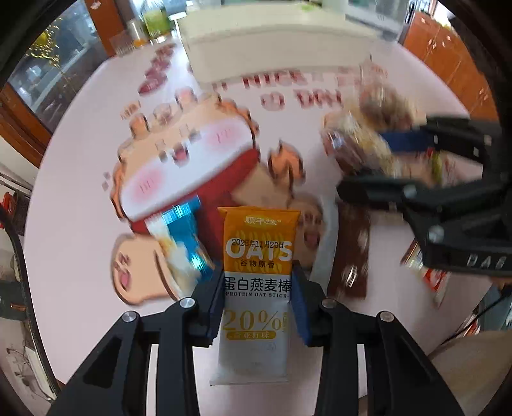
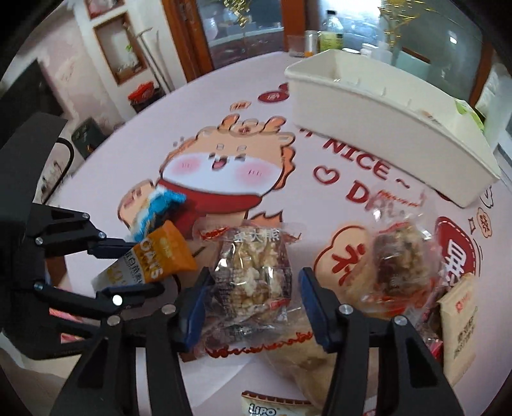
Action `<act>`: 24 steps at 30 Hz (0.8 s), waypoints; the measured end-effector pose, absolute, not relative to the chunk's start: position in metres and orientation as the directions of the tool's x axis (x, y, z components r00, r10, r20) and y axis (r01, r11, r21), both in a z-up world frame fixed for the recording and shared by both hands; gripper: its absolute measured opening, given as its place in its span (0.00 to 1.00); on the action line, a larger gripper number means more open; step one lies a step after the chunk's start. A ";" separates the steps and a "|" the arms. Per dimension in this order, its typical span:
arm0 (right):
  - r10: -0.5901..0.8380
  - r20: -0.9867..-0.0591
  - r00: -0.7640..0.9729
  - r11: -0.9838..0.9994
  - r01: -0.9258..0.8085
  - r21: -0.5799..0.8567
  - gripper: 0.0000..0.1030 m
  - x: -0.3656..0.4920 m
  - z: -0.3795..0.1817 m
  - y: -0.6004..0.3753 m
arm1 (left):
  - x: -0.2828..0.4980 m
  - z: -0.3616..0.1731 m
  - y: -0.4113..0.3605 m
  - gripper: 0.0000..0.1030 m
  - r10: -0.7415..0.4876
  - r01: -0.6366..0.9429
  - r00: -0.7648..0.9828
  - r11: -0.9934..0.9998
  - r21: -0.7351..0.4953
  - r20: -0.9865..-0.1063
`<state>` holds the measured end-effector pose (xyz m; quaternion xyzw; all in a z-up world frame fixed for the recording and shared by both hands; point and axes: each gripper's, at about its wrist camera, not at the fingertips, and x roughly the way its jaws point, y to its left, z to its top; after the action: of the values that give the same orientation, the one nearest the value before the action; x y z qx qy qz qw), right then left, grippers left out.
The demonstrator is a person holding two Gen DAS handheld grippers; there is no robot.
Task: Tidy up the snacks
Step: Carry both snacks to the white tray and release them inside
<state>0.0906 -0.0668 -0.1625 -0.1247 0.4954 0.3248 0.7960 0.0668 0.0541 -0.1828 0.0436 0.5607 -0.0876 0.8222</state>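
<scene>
A: What has the left gripper (image 1: 257, 307) got?
B: Its pads are clamped on an orange oat bar (image 1: 256, 288), lifted above the pink table (image 1: 80, 224), beside a blue snack packet (image 1: 182, 236).
A: And the right gripper (image 2: 252, 307)?
B: Spread wide around a clear bag of rice cakes (image 2: 252, 275), not pinching it. The cream bin (image 2: 384, 128) sits farther back.

Cartoon-print tablecloth (image 2: 153, 134), bottles (image 2: 331, 30), glass-door cabinet (image 2: 243, 22)
</scene>
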 end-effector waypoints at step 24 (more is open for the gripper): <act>0.400 -0.724 0.562 0.863 -0.496 0.092 0.53 0.158 -0.016 -0.104 | 0.192 0.003 0.042 0.36 -0.171 0.219 0.652 0.975 -0.033 -0.738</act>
<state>0.1585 -0.1043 -0.0160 -0.0612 0.3929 0.2542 0.8816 0.1921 0.0421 0.0029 0.0296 0.4028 -0.1074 0.9085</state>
